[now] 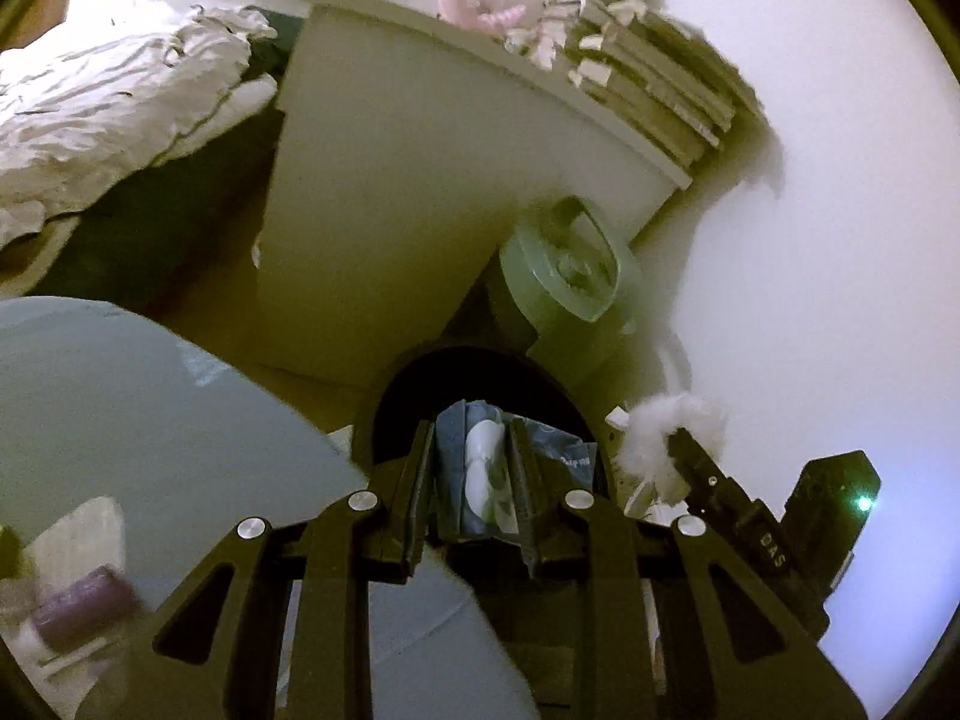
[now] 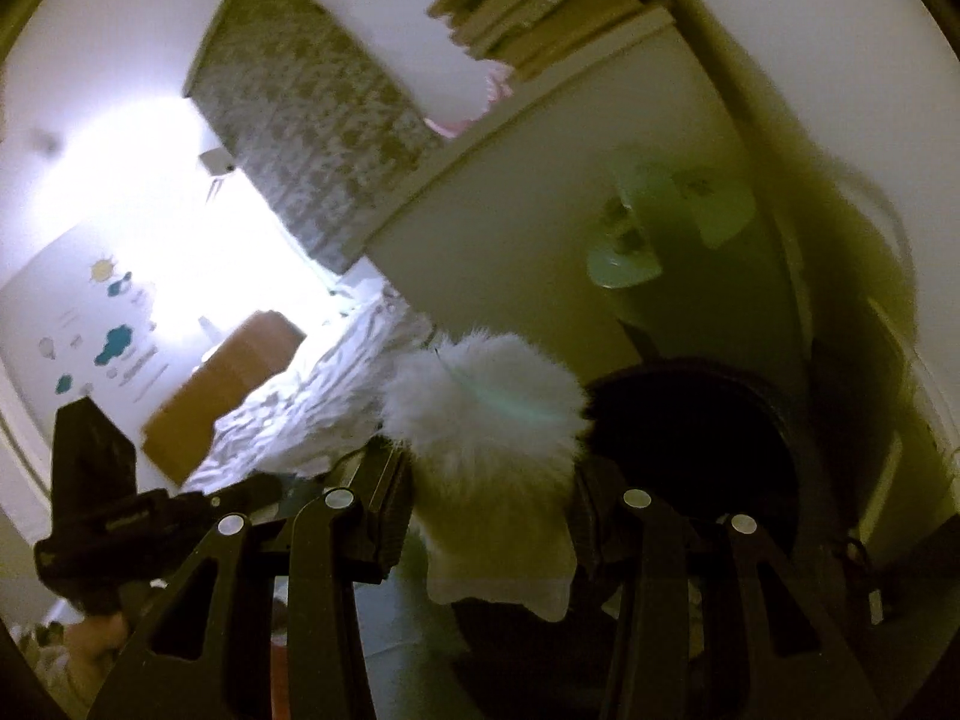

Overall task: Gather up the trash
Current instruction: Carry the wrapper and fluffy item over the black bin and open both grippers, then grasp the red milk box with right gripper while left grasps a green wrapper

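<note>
My left gripper (image 1: 471, 450) is shut on a crumpled blue and white wrapper (image 1: 480, 468) and holds it over the dark round opening of a black bin (image 1: 396, 396). My right gripper (image 2: 489, 468) is shut on a white fluffy piece of trash (image 2: 486, 408), held beside the black bin's opening (image 2: 690, 426). The right gripper with the fluffy piece (image 1: 660, 432) also shows at the lower right of the left wrist view. The left gripper's body (image 2: 96, 498) shows at the lower left of the right wrist view.
A white cabinet (image 1: 384, 180) stands behind the bin, with stacked books (image 1: 654, 78) and a pink toy (image 1: 474, 0) on top. A pale green lidded container (image 1: 570, 276) sits beside it. A bed with rumpled white bedding (image 1: 102, 108) lies left. A grey round surface (image 1: 150, 408) is near left.
</note>
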